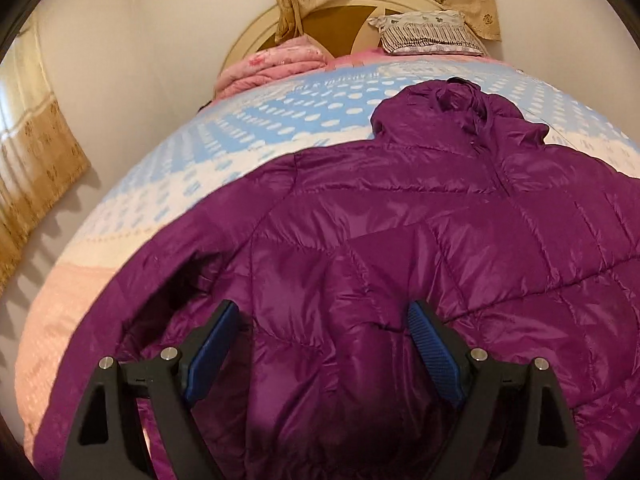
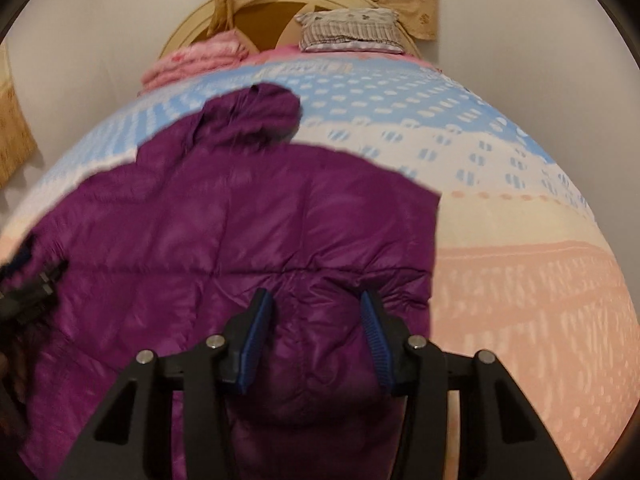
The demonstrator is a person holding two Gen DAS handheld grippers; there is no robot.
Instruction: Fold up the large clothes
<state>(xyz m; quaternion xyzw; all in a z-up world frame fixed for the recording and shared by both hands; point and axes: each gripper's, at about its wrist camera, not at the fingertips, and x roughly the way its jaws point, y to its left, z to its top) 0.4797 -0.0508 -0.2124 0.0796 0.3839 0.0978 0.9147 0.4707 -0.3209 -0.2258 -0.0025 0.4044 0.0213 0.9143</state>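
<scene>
A shiny purple quilted puffer jacket [image 1: 400, 208] lies spread on the bed, its hood [image 1: 460, 108] toward the headboard. It also shows in the right wrist view [image 2: 240, 216], with the hood [image 2: 252, 112] at the far end. My left gripper [image 1: 322, 312] is open, its blue pads on either side of a puffed fold of the jacket's lower left part. My right gripper [image 2: 318, 300] is open over the jacket's lower right part, near its right edge. The left gripper shows blurred at the left edge of the right wrist view [image 2: 36, 280].
The bed [image 1: 168, 184] has a cover of blue, white and pink bands. A folded pink blanket [image 1: 272, 64] and a patterned pillow [image 1: 428, 32] lie by the round headboard [image 1: 256, 28]. Beige curtains [image 1: 36, 168] hang on the left wall.
</scene>
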